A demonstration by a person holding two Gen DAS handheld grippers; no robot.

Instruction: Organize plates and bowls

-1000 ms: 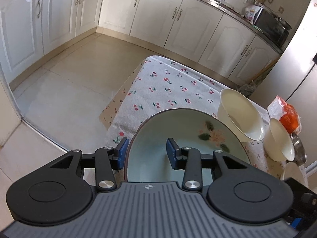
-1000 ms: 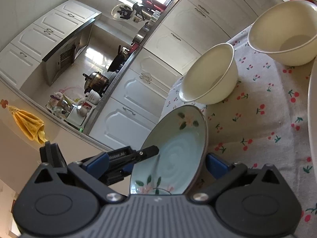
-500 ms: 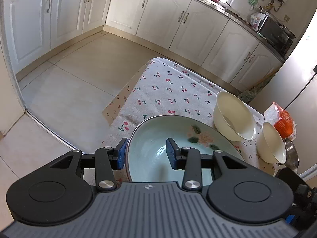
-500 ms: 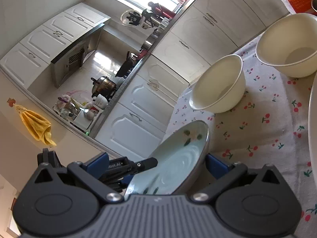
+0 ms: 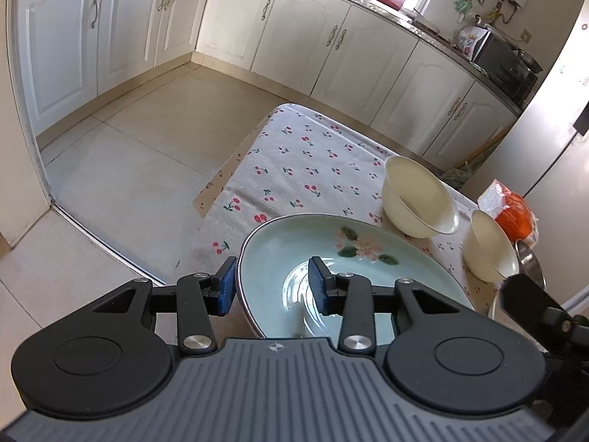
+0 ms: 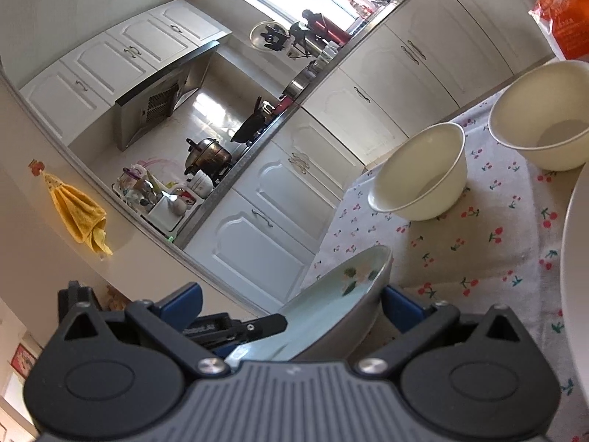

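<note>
Above the near edge of the cherry-print surface (image 5: 313, 162), the green floral plate (image 5: 353, 254) could slip and drop, I judge, since the left tongs (image 5: 272, 289) pinch only its rim at 9 o'clock, one pad inside, one outside. The right tongs (image 6: 291, 305) stand wide, straddling the tilted plate without gripping. Two cream bowls (image 5: 419, 199) sit at 2 o'clock.
</note>
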